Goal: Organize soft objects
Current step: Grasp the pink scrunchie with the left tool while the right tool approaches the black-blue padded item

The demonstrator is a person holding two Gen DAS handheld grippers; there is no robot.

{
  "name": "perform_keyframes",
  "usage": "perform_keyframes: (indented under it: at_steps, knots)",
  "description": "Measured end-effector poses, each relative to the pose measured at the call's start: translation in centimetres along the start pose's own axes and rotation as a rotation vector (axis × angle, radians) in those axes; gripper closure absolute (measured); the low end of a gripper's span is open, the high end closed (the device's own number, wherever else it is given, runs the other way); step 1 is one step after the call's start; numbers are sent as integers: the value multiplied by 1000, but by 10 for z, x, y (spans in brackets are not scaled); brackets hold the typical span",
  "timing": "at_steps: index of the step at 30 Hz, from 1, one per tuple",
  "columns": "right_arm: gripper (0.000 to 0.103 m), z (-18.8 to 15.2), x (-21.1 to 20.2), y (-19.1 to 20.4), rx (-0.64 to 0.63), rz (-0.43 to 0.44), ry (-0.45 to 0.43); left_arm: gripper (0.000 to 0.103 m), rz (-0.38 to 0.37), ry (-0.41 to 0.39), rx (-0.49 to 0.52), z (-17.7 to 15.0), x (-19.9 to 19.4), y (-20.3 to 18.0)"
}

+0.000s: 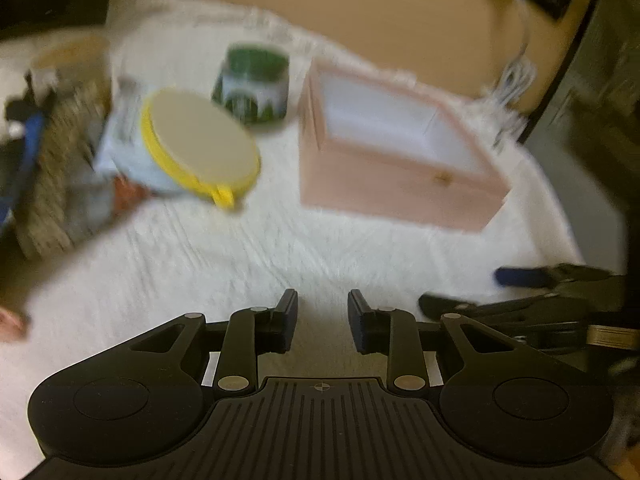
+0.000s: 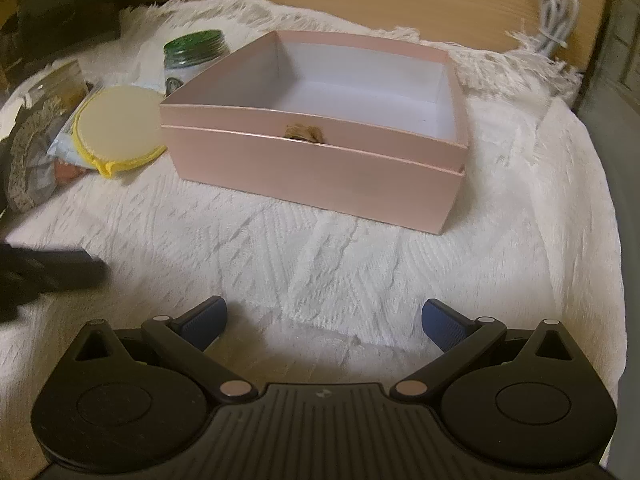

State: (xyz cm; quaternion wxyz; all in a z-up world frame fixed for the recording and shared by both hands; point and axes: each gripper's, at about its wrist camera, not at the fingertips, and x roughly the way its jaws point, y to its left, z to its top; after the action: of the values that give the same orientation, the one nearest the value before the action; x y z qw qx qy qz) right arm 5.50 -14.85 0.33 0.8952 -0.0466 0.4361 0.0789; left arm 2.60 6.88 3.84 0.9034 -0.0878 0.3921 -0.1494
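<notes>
From my left view, my left gripper [image 1: 322, 320] is hanging over the white rug [image 1: 224, 256], jaws a little apart and holding nothing. The soft pile [image 1: 120, 152] is sitting at ten o'clock, with the yellow pad [image 1: 200, 142] on top. The pink box [image 1: 396, 168] is at one o'clock.

From my right view, my right gripper [image 2: 324, 320] is spread wide and holding nothing. The box [image 2: 316, 160] is at twelve and looks bare inside. I think I am just starting. Next I need to reach left for the pad [image 2: 118, 126].

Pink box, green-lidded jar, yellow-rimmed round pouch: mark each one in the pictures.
pink box [image 2: 316, 168]: right wrist view, on its front wall.
green-lidded jar [image 2: 195, 45]: right wrist view, on the green lid.
yellow-rimmed round pouch [image 2: 117, 122]: right wrist view, on its pale round face.
</notes>
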Motion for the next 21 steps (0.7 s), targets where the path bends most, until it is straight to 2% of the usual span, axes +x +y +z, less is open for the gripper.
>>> perform_keyframes:
  at_steps: [4,7,11,14,17,19,21]
  knots:
    - [0,15,-2,11,-8,20,10,72,15,-137,10,13,-52,25]
    - [0,29,-10,30,-5,40,-53,72,126,-208,-50,21,-88,65]
    - [0,45,-14,69,-68,101,-64,72,310,-234,-139,14,-118,125]
    - [0,51,-16,102,-177,163,-58,72,372,-202,-247,7,-128,167]
    - [0,53,-18,119,-207,181,-62,72,378,-186,-374,1,-129,201]
    - [0,53,-22,126,-221,184,-69,72,335,-178,-364,1,-126,203]
    - [0,52,-22,130,-240,177,-69,72,248,-153,-298,4,-121,197]
